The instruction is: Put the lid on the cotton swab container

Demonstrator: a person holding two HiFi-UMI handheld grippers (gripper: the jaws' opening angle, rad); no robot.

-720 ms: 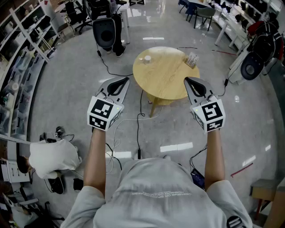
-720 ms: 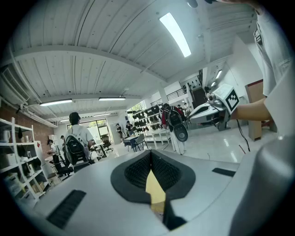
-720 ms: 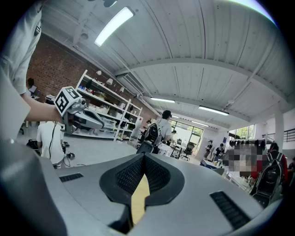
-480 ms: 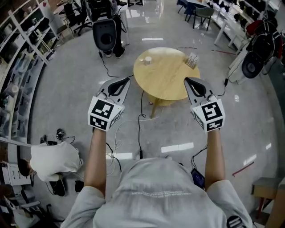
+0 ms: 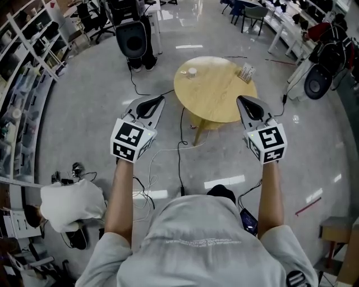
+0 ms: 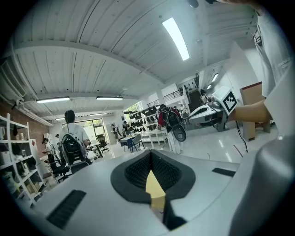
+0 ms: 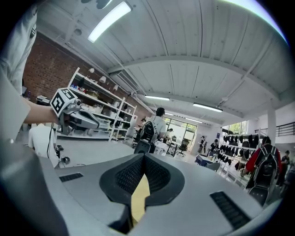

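A round wooden table (image 5: 216, 92) stands on the floor ahead of me. On its far right sits a small clear container (image 5: 245, 73) that seems to hold cotton swabs. A small white round piece (image 5: 192, 72), perhaps the lid, lies at its far left. My left gripper (image 5: 158, 101) is held in the air short of the table's left edge, shut and empty. My right gripper (image 5: 241, 101) hovers over the table's near right edge, also shut and empty. In the gripper views, the left gripper (image 6: 150, 154) and the right gripper (image 7: 144, 159) show pads pressed together, pointing across the room.
Cables (image 5: 178, 148) trail over the grey floor under the table. A black speaker-like unit (image 5: 133, 38) stands beyond, shelving (image 5: 28, 61) lines the left side, and a person in white (image 5: 70, 202) crouches at lower left. Chairs and desks (image 5: 255, 17) stand at the far right.
Both grippers stay shut and held out in front. In the head view the table and the right gripper have shifted slightly to the right.
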